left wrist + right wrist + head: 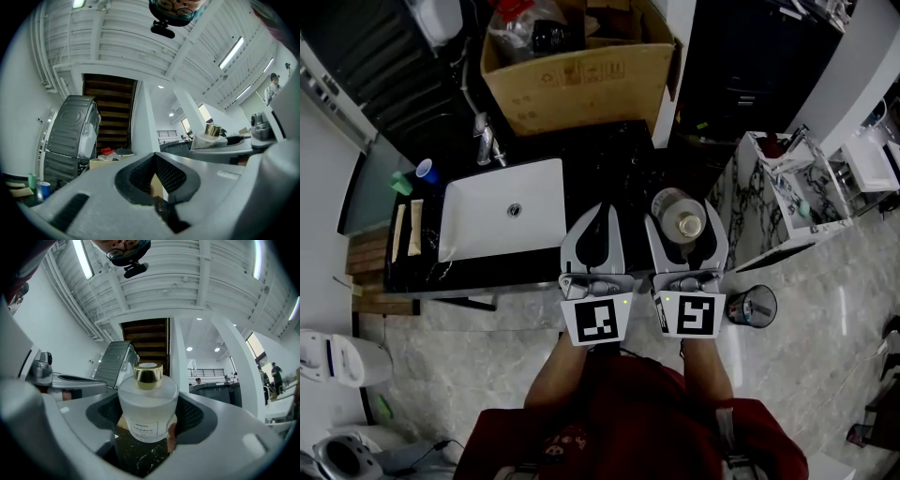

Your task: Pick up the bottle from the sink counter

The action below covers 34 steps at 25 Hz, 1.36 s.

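Frosted glass bottle [675,211] with a gold cap [148,373] stands upright between the right tongs [686,230], near the right-hand end of the black marbled surface [614,169]. Seen along those tongs, the dark pads [192,416] lie against both flanks of the round body, low on its widest part, so I read this as a firm clamp on the bottle. Gripping the broad body and not the narrow cap looks chosen to stop it tipping or slipping. The tongs stand wide only because the bottle is wide. Dark marble shows just under the base, and I cannot tell whether the base has left the surface. My judgement is that the grasp is made and the lift is the step in hand.

The left tongs [602,214] hang just beside the right ones, over the surface between the white sink [487,202] and the bottle. Their tips are pressed together with nothing in them, which suits a spare hand parked out of the way, since one pair is enough for this load. A person [628,422] in a dark red top holds both, standing at the front edge.

Behind the sink are a tap [486,141] and an open cardboard box [581,89], well apart from the bottle, so the way up looks free
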Motion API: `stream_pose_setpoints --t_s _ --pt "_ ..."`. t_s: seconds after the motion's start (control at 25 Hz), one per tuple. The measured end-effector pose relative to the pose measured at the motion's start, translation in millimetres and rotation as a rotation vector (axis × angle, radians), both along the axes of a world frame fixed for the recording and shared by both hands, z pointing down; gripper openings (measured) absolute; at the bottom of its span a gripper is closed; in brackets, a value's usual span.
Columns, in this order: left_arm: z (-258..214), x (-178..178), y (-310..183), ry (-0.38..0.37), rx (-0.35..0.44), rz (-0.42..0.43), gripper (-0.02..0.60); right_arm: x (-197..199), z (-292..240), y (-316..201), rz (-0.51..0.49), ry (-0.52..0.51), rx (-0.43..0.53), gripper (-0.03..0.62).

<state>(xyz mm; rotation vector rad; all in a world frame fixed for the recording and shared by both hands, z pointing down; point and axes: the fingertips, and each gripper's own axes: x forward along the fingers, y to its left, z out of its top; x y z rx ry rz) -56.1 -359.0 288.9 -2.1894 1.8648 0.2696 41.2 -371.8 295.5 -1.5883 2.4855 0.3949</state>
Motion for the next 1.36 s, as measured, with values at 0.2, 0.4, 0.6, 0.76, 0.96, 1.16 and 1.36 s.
stream_pose_setpoints --t_s 0.2,0.4,0.6,0.76,0.96,1.16,1.36 --pt "-0.4 -2.8 -2.4 -0.004 -0.003 -0.002 0.003 -2.2 0.7 -3.2 0.004 0.004 -0.007 0.333" --pt "3.1 -3.8 -2.2 -0.004 -0.004 -0.003 0.003 -4.7 7.5 -4.9 0.014 0.026 -0.019 0.333" --pt "4.1 -3.7 -2.7 0.000 -0.006 -0.003 0.003 -5.7 8.6 -4.6 0.005 0.022 -0.019 0.333" --pt "3.6 -4.0 -1.7 0.000 -0.009 -0.004 0.003 -5.7 7.3 -5.0 0.007 0.027 -0.018 0.333" --pt "3.9 -7.2 -1.4 -0.003 -0.011 -0.003 0.003 -9.8 5.2 -5.4 0.010 0.023 -0.012 0.332" --pt "3.2 -6.1 -0.3 -0.009 -0.008 0.000 0.003 -9.6 6.3 -4.8 0.003 0.032 -0.021 0.332" --pt "4.3 -7.6 1.6 0.000 -0.003 0.004 0.003 -12.2 7.9 -3.0 0.002 0.036 -0.020 0.333"
